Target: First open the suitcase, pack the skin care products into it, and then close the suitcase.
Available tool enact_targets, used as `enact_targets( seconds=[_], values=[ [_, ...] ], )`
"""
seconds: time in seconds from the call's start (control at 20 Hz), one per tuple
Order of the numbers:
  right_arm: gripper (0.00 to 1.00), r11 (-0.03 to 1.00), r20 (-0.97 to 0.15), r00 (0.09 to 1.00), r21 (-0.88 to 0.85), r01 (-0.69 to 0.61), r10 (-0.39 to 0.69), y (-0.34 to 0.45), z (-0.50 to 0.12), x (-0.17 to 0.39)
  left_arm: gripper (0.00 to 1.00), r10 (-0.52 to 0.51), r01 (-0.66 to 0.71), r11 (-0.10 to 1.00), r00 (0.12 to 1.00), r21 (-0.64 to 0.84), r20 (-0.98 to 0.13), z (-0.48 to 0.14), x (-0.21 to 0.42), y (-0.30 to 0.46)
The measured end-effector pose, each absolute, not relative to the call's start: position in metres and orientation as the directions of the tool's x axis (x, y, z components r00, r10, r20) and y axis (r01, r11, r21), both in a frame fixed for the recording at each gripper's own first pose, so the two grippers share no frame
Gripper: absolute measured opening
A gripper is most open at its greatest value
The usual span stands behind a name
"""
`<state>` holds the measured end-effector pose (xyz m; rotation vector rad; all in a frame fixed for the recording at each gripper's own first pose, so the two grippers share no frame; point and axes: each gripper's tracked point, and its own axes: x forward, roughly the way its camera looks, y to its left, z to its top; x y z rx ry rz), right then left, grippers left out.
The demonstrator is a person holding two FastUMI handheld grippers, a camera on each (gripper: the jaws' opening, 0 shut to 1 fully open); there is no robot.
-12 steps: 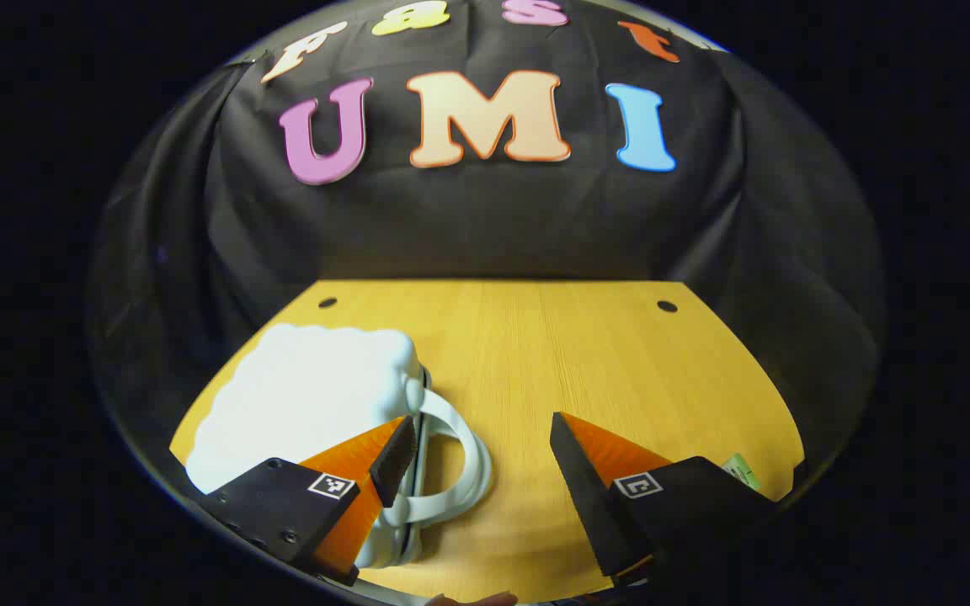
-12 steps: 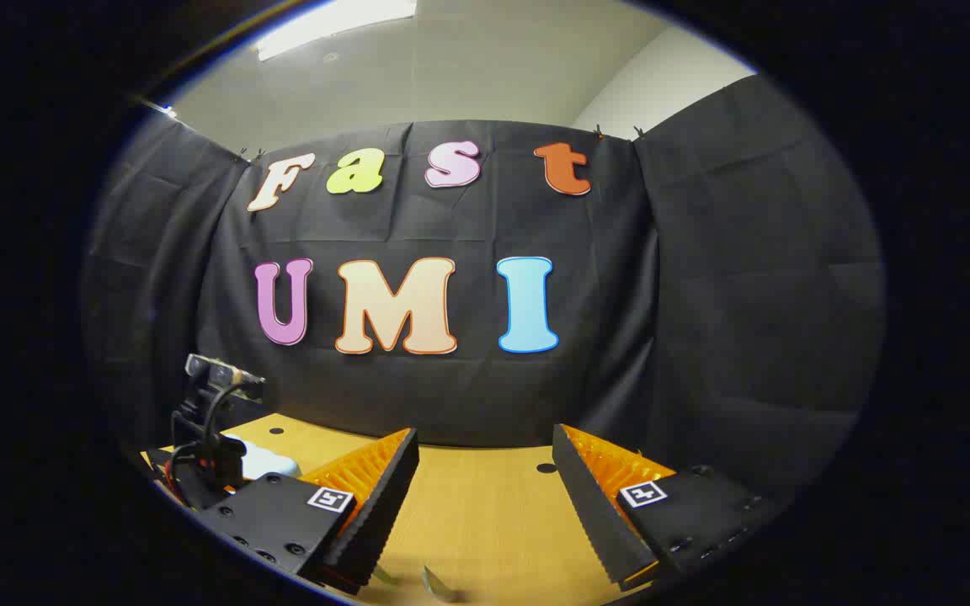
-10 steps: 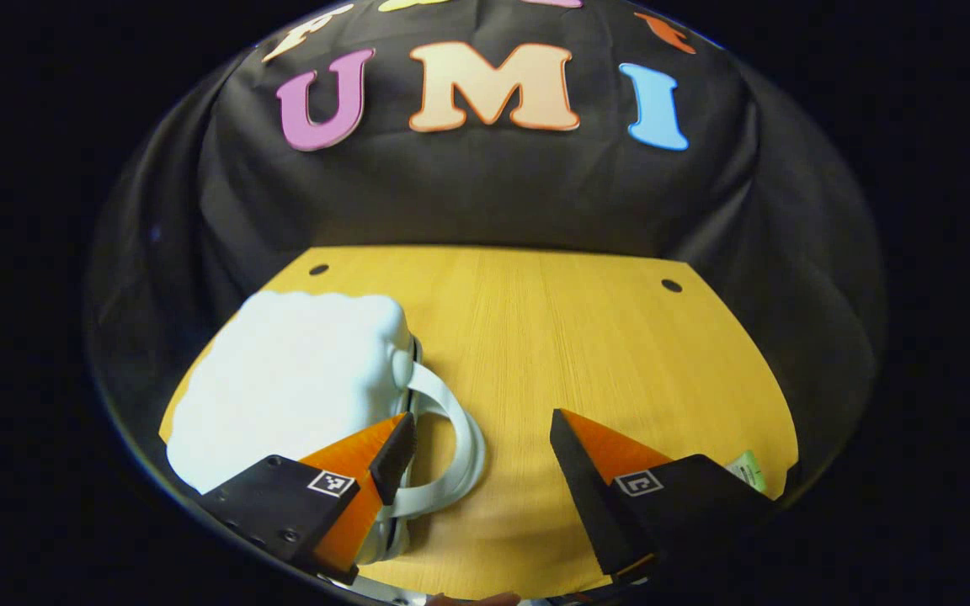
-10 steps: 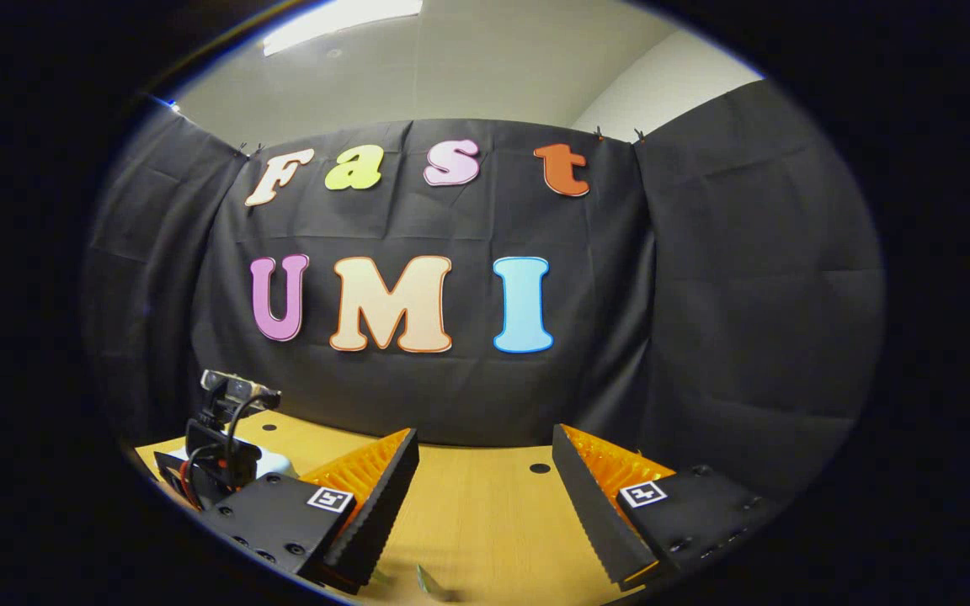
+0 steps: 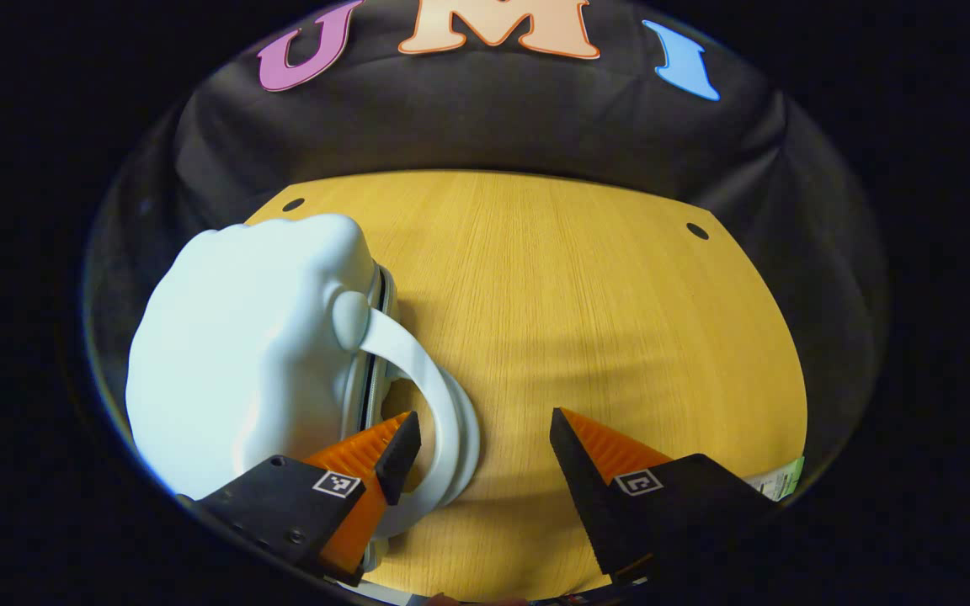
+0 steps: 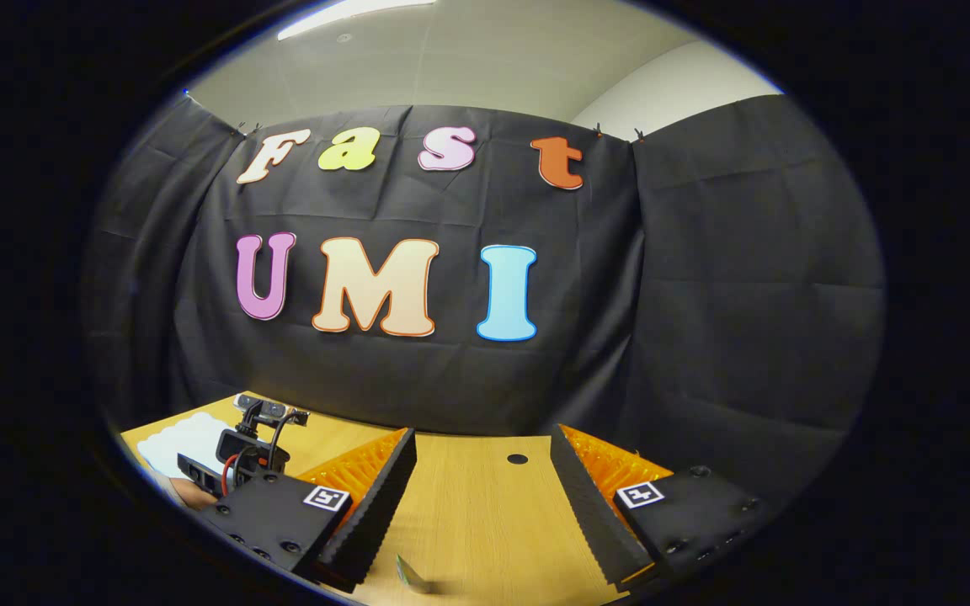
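Both sets of jaws stand wide apart and hold nothing. The left gripper (image 5: pixel 477 446) is low over the wooden table (image 5: pixel 603 303), right next to the suitcase (image 5: pixel 241 353). The suitcase is small, pale blue and puffy like a cloud. It lies flat on the left part of the table and is shut. Its white handle (image 5: pixel 434 404) loops out from its side, and one finger of the left gripper sits just at that loop. I cannot tell if the finger touches it.

A moment ago the suitcase looked smaller and sat lower in the left gripper view. Now it looks bigger and fills more of that side, and more of the table top shows. So the left gripper has moved in closer and tipped down toward the handle. It looks like the opening step is just starting, and nothing is packed yet.

The right gripper (image 6: pixel 481 505) waits above the table, well apart from the suitcase. In the right gripper view the other gripper shows far off at the left edge, closer to the table than before. A small green-and-white packet (image 5: pixel 775 480) lies at the near right edge of the table. It may be one of the skin care products, but it is too small to be sure.
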<state>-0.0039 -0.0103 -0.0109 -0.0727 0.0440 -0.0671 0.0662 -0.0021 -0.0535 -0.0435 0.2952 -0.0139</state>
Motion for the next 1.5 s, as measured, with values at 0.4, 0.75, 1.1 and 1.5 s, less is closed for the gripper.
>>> enact_targets(
  seconds=[0.4,0.75,1.1,1.5],
  values=[
    [0.99,0.993,-0.027,0.996,-0.081,0.085,-0.087,-0.018,-0.01,-0.011,0.38,0.007,-0.006,1.0,0.942,0.003,-0.335,-0.066,0.076,0.012],
    [1.0,0.997,-0.016,0.998,-0.053,0.058,-0.059,-0.011,-0.012,-0.009,0.06,0.001,0.051,0.986,0.951,0.158,-0.308,-0.049,0.055,0.016],
    [0.99,1.0,-0.019,1.0,-0.013,-0.014,0.013,0.015,-0.02,0.0,0.02,-0.036,0.077,0.984,0.969,0.162,-0.244,-0.016,0.02,0.016],
    [0.99,0.998,-0.017,0.998,0.025,-0.064,0.064,0.045,-0.023,0.007,0.02,0.03,-0.011,0.986,0.993,0.166,-0.115,0.051,-0.012,0.06]
  ],
)
